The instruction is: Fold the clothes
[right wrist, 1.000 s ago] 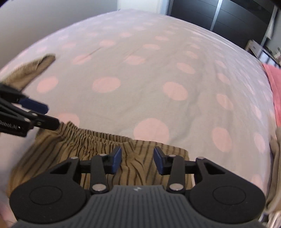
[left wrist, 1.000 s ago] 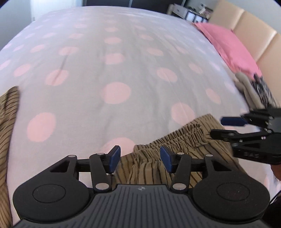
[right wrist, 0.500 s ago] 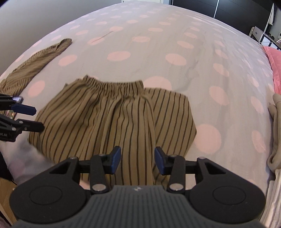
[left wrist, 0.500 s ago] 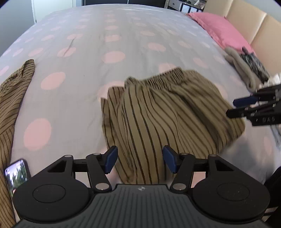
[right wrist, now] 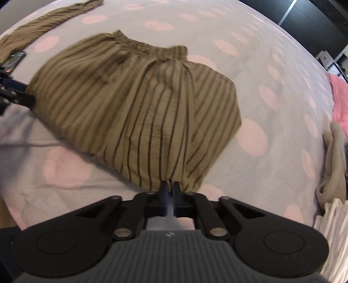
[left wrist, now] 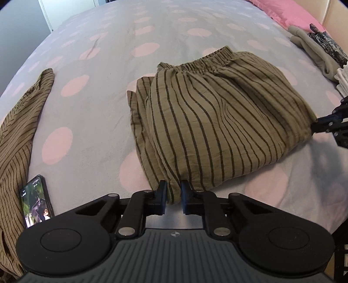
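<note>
While the olive-brown, dark-striped cotton shorts (left wrist: 217,122) lie folded in 2 on the grey bedspread w/ pink polka dots (left wrist: 91,104), elastic waistband at the far edge, both tools grip the near fold. Left gripper (left wrist: 174,196): fingers narrowed to a small gap, pinching the near-left corner of the fabric. Right gripper (right wrist: 170,196): fingers nearly pressed together, pinching the near-right corner; seen from the left view, its tips meet the cloth at the right edge.

Handling (judged): thin, soft, light fabric; drapes and bunches, no stiffness, so layers may slide apart if only the top ply is caught. Best hold is at the corners of the fold, through all layers, approx. where both tools are now; the gathered waistband is a thicker alt. grip.

Surroundings: a 2nd striped olive garment (left wrist: 19,130) lies well apart at left, a black smartphone w/ lit screen (left wrist: 35,202) just beside it; a beige folded garment (right wrist: 335,159) and pink pillow (left wrist: 282,10) sit far right.
</note>
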{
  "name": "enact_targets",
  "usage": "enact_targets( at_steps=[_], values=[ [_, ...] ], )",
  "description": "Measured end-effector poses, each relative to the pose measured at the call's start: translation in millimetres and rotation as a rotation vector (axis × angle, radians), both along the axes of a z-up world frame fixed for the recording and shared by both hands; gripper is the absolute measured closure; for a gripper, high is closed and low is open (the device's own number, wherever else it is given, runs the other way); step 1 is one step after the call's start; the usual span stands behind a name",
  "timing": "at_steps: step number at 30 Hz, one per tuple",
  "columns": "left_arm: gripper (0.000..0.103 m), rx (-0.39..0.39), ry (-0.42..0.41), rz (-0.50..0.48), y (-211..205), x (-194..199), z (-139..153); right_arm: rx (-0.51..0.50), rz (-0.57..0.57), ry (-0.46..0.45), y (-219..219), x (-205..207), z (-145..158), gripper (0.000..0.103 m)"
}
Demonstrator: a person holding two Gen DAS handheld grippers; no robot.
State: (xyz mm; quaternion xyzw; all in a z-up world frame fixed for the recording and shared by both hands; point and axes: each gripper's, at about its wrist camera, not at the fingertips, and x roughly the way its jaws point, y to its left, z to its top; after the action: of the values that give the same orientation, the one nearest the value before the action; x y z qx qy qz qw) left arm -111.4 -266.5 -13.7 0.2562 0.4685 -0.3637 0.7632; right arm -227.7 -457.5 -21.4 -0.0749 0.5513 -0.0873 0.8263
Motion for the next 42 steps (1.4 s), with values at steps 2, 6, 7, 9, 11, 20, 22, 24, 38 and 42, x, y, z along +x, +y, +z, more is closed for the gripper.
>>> enact_targets(
  at_steps=[2,6,7,9,11,20,22,24,38,42],
  values=[
    [0.095,0.006,0.018,0.007,1.0,2.7,-1.5,-0.021,-0.037,0.005,-5.2,1.4,0.4,0.102],
    [0.095,0.010,0.030,0.010,1.1,3.4,-3.0,-0.025,-0.077,0.012,-11.7,2.9,-1.4,0.102],
    [0.095,0.012,0.028,0.007,0.7,2.8,-3.3,-0.029,-0.073,0.020,-11.1,3.1,-3.7,0.102],
    [0.095,0.016,0.029,0.006,0.3,2.6,-4.2,-0.041,-0.066,0.037,-9.5,2.8,-8.3,0.102],
    [0.095,0.018,0.034,0.011,0.2,3.8,-5.0,-0.056,-0.069,0.051,-9.4,2.0,-10.7,0.101],
    [0.082,0.002,0.032,0.043,6.6,2.8,3.9,-0.060,-0.256,0.032,-42.9,-3.8,-3.6,0.095],
    [0.073,-0.015,0.020,0.040,8.1,0.9,9.6,-0.059,-0.254,0.000,-42.4,-4.0,1.2,0.092],
    [0.062,-0.054,0.004,0.039,9.8,-0.5,18.5,-0.060,-0.247,-0.052,-40.6,-5.0,6.4,0.086],
    [0.051,-0.301,-0.020,0.091,1.3,7.2,50.2,0.058,-0.207,-0.282,-34.8,-2.1,35.7,0.060],
    [0.065,-0.275,-0.068,0.096,-2.8,7.9,45.0,0.150,-0.215,-0.317,-32.2,-1.0,39.3,0.062]
  ],
)
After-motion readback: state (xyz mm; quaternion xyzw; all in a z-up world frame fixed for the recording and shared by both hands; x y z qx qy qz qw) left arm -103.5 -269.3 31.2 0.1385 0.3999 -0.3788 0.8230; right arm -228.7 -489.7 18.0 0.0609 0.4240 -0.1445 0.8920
